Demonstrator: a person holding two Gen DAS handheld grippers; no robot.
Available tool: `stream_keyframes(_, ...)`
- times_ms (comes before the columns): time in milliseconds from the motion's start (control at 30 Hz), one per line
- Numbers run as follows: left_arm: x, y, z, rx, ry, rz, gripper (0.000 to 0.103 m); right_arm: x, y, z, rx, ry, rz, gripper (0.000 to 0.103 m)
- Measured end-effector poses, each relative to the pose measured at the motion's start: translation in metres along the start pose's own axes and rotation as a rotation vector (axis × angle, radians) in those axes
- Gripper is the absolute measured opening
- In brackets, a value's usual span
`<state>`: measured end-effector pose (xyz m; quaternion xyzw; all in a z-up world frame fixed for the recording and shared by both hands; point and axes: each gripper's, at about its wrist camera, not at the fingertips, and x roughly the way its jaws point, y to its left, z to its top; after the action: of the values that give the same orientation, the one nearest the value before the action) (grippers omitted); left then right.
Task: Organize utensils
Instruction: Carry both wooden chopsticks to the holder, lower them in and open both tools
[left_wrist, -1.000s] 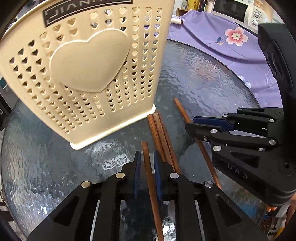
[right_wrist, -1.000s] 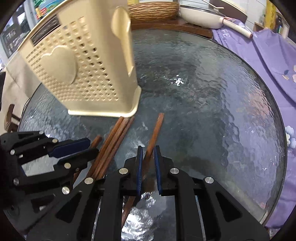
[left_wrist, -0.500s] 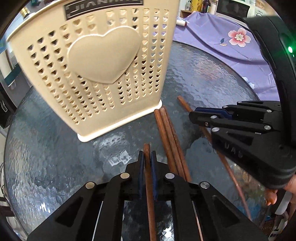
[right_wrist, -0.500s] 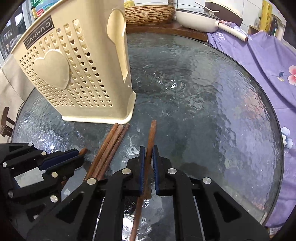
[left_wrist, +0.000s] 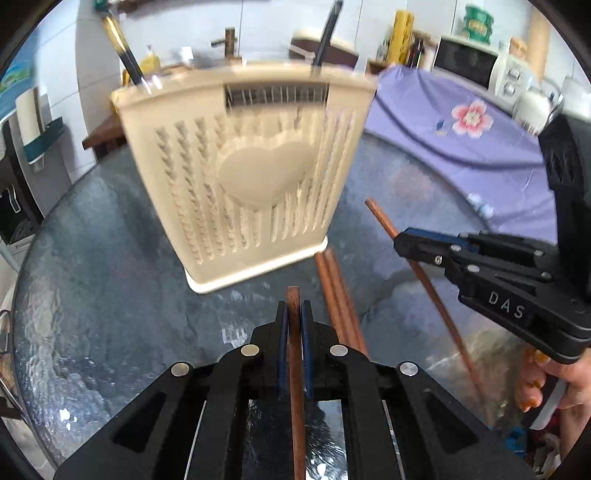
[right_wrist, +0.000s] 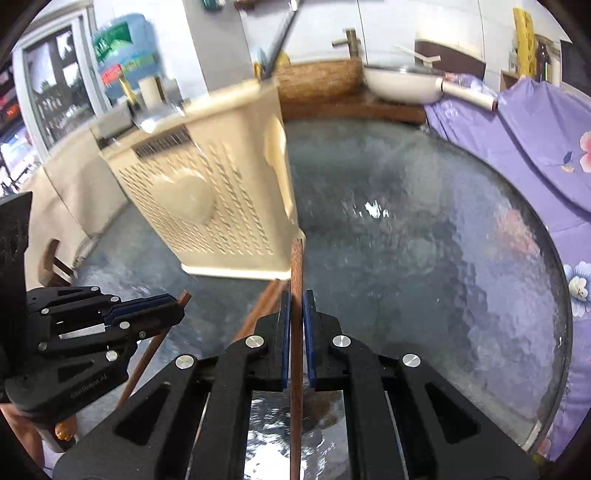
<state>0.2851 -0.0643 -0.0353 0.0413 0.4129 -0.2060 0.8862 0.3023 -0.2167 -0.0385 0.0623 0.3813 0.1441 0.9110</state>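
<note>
A cream perforated utensil holder (left_wrist: 251, 177) with a heart on its front stands on the round glass table (left_wrist: 110, 288); it also shows in the right wrist view (right_wrist: 207, 210). My left gripper (left_wrist: 294, 310) is shut on a brown chopstick (left_wrist: 295, 376), lifted off the glass. My right gripper (right_wrist: 296, 299) is shut on another brown chopstick (right_wrist: 296, 266), also raised; it shows in the left wrist view (left_wrist: 424, 273). Two more chopsticks (left_wrist: 338, 291) lie side by side on the glass by the holder's base.
Dark utensil handles (left_wrist: 127, 55) stick out of the holder's top. A purple flowered cloth (left_wrist: 461, 136) covers the surface at the right. A white pan (right_wrist: 402, 86) sits on a wooden counter behind the table. A microwave (left_wrist: 469, 62) stands at the back right.
Both grippers closed on a chopstick each and lifted them off the glass. Both views tilted up, so the holder now appears farther away and lower.
</note>
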Motion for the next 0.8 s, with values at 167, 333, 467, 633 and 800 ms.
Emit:
stream_keyframes(167,-0.047,0.004,0.008,-0.027,-0.111,-0.044,0.007,-0.034,0.000,0.010,0.036,-0.077,0.093,0.008)
stream_keyframes(333,-0.091,0.009,0.011,-0.053,-0.208,-0.067,0.007,-0.082,0.003,0.018,0.046,-0.195,0.148,0.008)
stream_keyframes(467,-0.119,0.009,0.016,-0.075,-0.280,-0.092,0.007,-0.114,0.012,0.019,0.020,-0.263,0.167,0.008)
stream_keyframes(633,-0.141,0.003,0.020,-0.062,-0.343,-0.087,0.007,-0.136,0.025,0.021,-0.016,-0.303,0.187,0.008)
stream_keyframes(800,-0.152,-0.003,0.024,-0.041,-0.367,-0.080,0.007,-0.147,0.039,0.027,-0.051,-0.327,0.189,0.008)
